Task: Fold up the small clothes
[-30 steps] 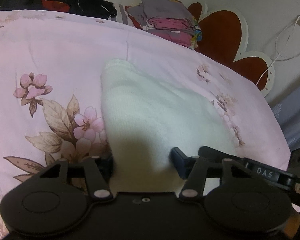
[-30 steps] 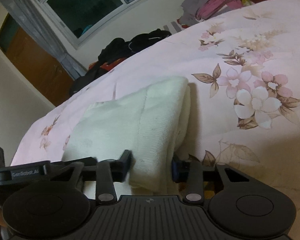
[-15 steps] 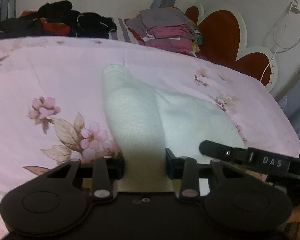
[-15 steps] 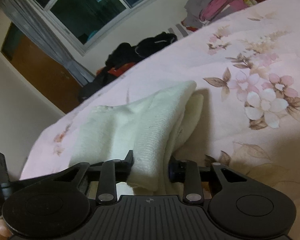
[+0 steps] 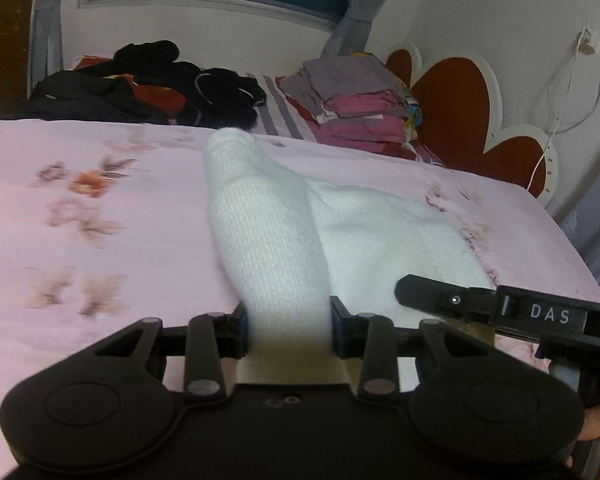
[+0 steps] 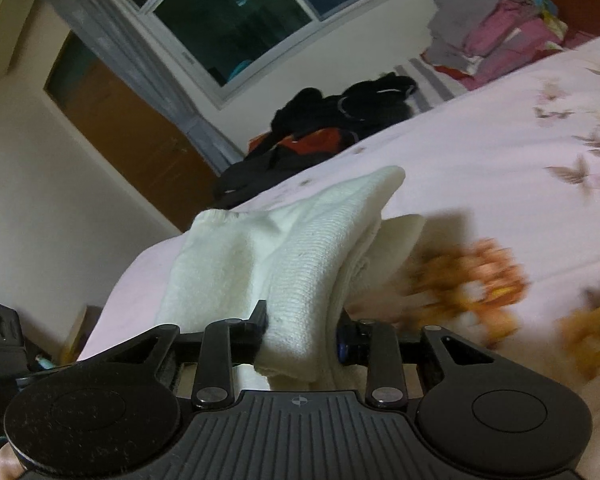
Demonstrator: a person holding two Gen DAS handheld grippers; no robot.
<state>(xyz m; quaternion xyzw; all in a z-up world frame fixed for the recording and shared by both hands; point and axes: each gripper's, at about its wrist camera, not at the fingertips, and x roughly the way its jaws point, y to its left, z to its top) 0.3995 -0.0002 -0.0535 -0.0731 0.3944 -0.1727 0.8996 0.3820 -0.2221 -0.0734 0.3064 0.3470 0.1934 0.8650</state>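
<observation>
Dim, motion blur, fisheye warp

A pink floral-printed bed cover (image 5: 100, 200) bears a white knitted garment (image 5: 380, 232), dark heaped clothes (image 5: 148, 84) and folded pink-grey laundry (image 5: 356, 100).

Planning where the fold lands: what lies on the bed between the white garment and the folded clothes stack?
Left wrist view: only bare pink floral bedspread between white garment and folded stack.
</observation>
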